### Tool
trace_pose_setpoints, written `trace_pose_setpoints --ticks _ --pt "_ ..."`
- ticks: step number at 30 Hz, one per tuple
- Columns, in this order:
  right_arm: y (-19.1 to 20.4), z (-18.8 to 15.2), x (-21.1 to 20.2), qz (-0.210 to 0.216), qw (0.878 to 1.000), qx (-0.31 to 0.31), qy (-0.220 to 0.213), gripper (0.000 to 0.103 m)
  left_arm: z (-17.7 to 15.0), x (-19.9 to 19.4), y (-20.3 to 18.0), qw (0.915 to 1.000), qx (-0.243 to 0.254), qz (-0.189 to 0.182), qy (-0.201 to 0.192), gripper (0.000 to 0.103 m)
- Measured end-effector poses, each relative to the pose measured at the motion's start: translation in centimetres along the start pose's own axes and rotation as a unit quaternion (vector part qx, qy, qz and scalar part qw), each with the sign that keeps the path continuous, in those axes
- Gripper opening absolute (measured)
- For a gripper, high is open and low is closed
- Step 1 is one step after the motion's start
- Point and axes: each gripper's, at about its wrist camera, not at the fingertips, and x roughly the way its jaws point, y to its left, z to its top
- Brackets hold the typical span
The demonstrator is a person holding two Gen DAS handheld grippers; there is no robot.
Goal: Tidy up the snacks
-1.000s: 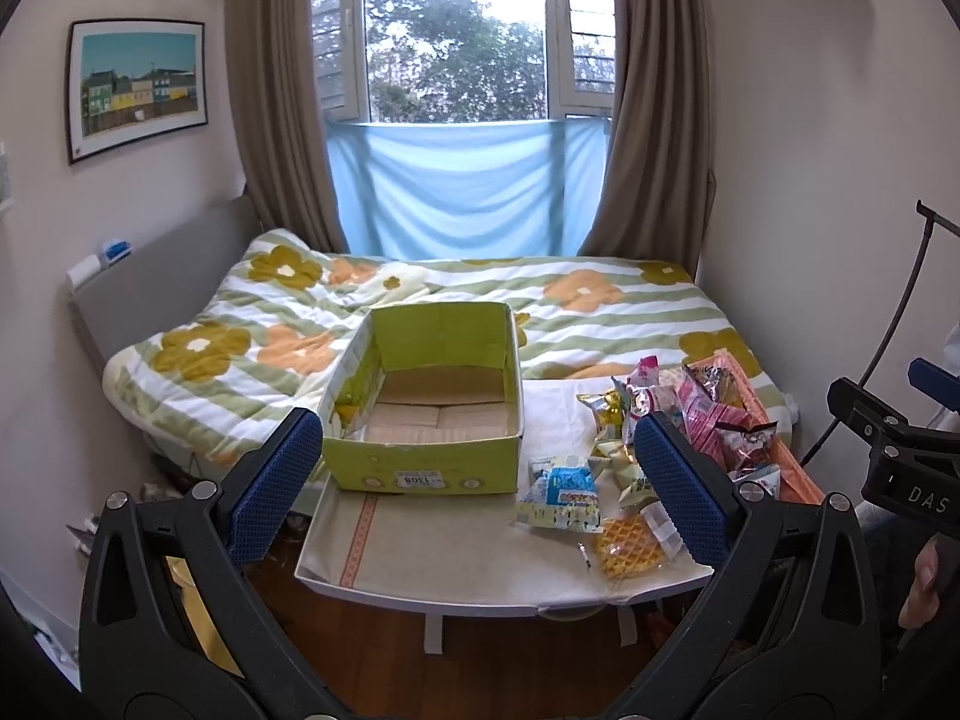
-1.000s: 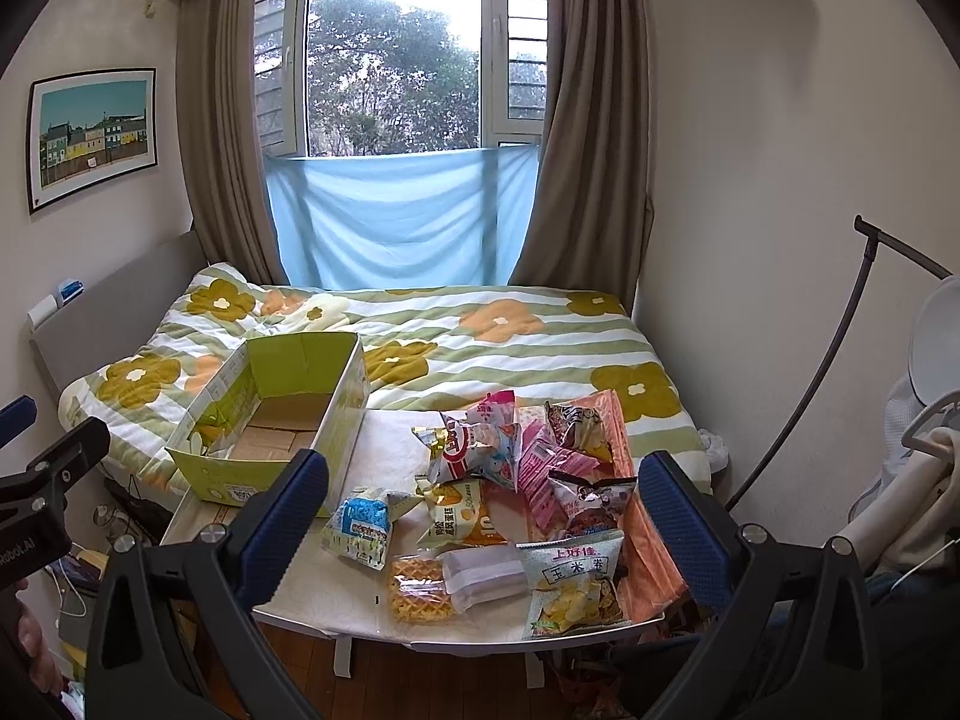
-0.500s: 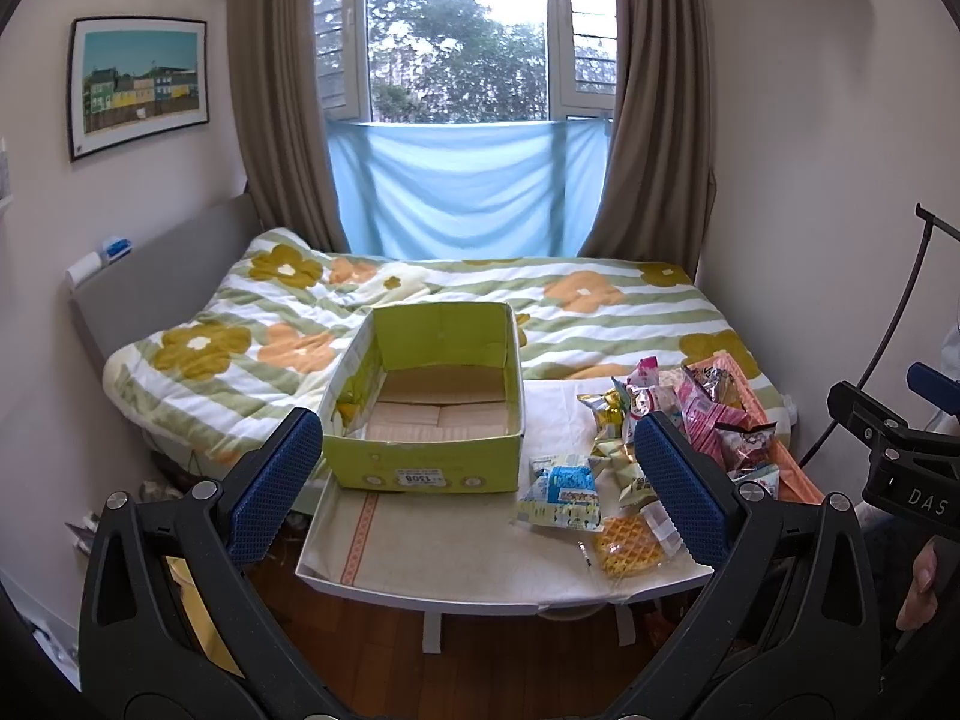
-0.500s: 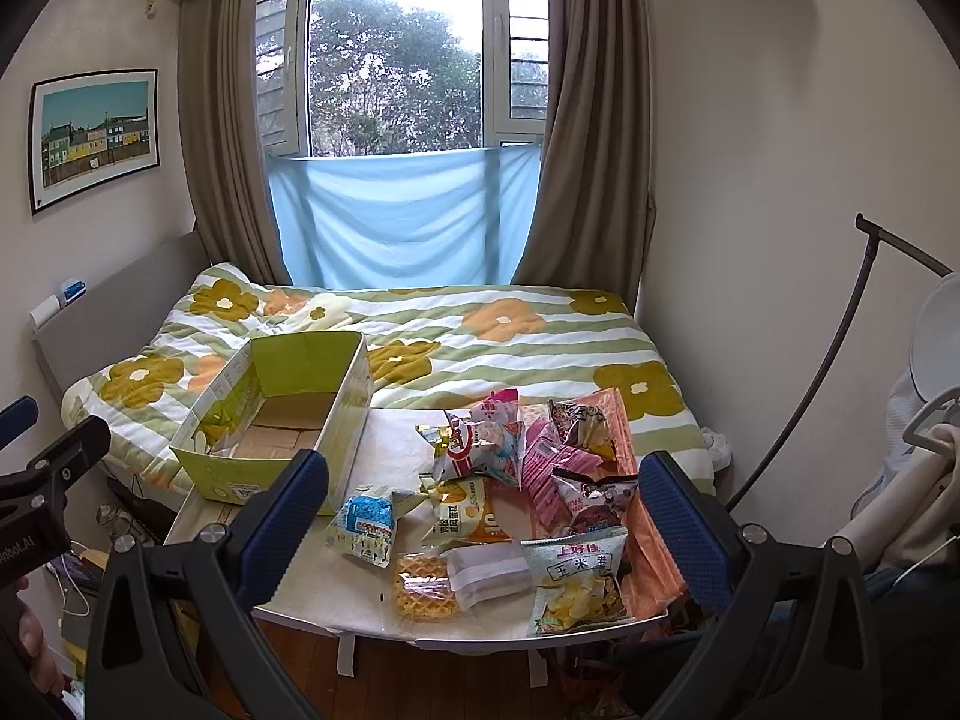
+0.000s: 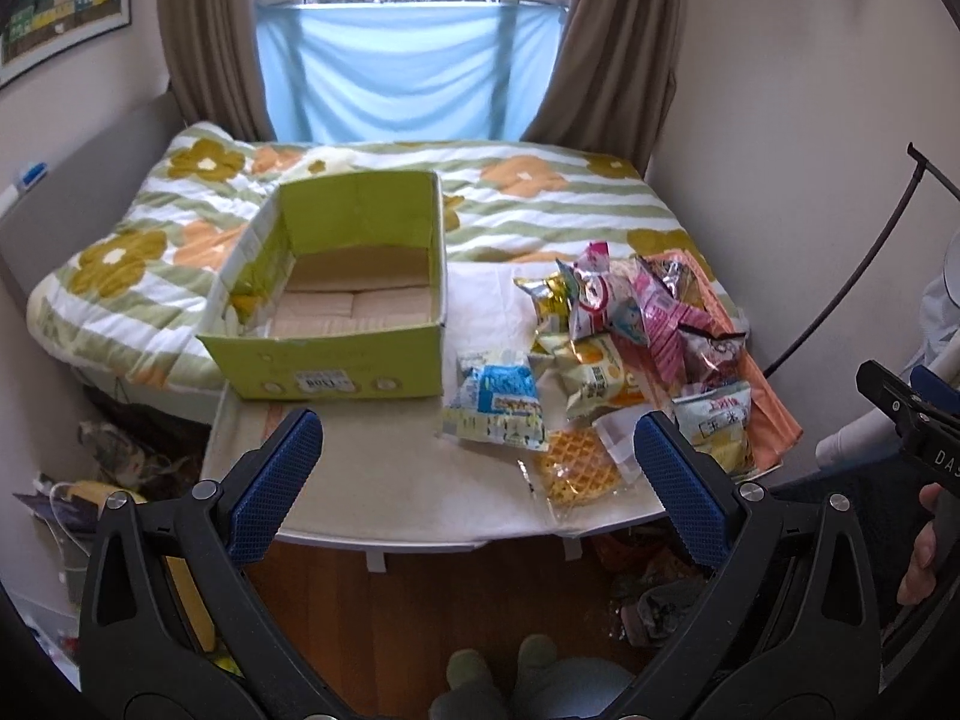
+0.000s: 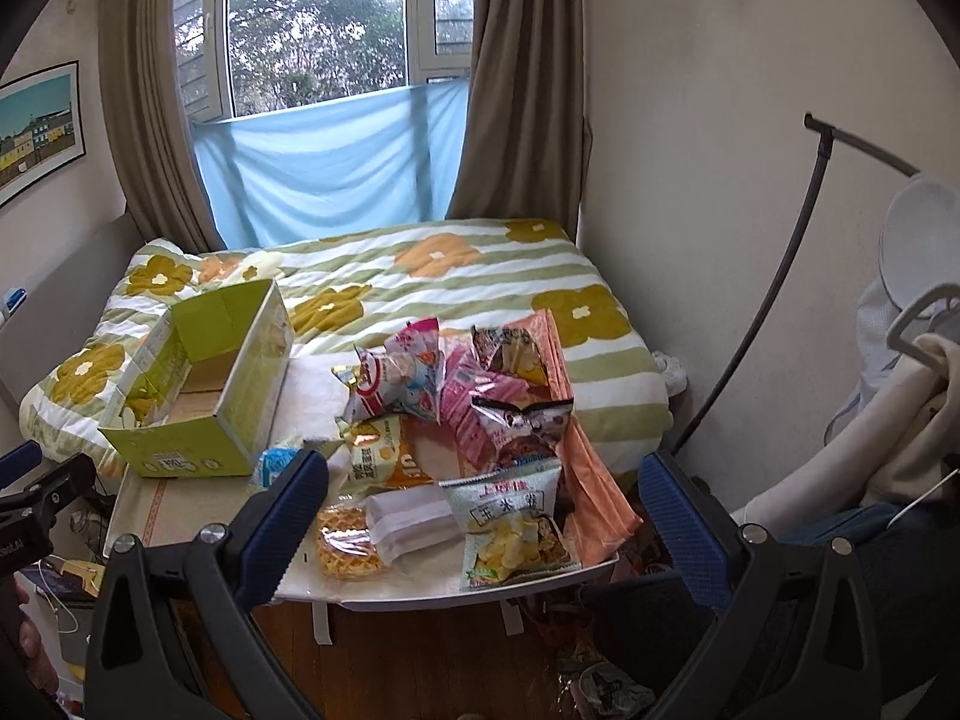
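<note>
Green box (image 5: 336,324) at the counter's (image 5: 384,480) left end, open and empty. Snacks (image 5: 630,324) heaped right of the box; blue pack (image 5: 498,402) just beside the box, waffle (image 5: 579,471) near the front edge. Left gripper (image 5: 477,450) and right gripper (image 6: 483,495) both above the front edge, fingers (image 5: 276,480) wide apart, gripping nothing.

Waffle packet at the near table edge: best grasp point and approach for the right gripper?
Pinch the waffle packet across its clear wrapper margin at the near edge, coming from above and from the table's front. It lies flat, and a white packet crowds its right side, so the near edge looks freest. Right gripper is open and empty.
</note>
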Motion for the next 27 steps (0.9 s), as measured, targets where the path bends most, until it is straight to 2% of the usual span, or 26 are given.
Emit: trace_pose_setpoints --ticks 2,7,13,20,27 --pt "-1.0 -0.8 2.0 0.001 1.0 0.006 0.024 0.103 -0.6 2.4 -0.6 0.9997 -0.002 -0.001 0.025 0.103" --pt "-2.9 -3.2 7.6 0.019 0.996 0.002 0.082 0.103 -1.6 8.7 -1.7 0.9969 -0.008 0.028 0.073 0.103" --pt "-3.7 -5.1 14.0 0.05 0.989 -0.021 0.139 0.103 -1.0 15.7 -3.0 0.9929 -0.01 0.059 0.102 0.103" --pt "-4.3 -6.7 19.4 0.078 0.98 -0.018 0.182 0.103 -0.2 23.0 -4.0 0.9874 0.007 0.095 0.126 0.103" --pt "-3.5 -7.6 21.5 0.096 0.977 -0.037 0.189 0.103 -0.4 27.0 -3.7 0.982 0.008 0.115 0.15 0.1"
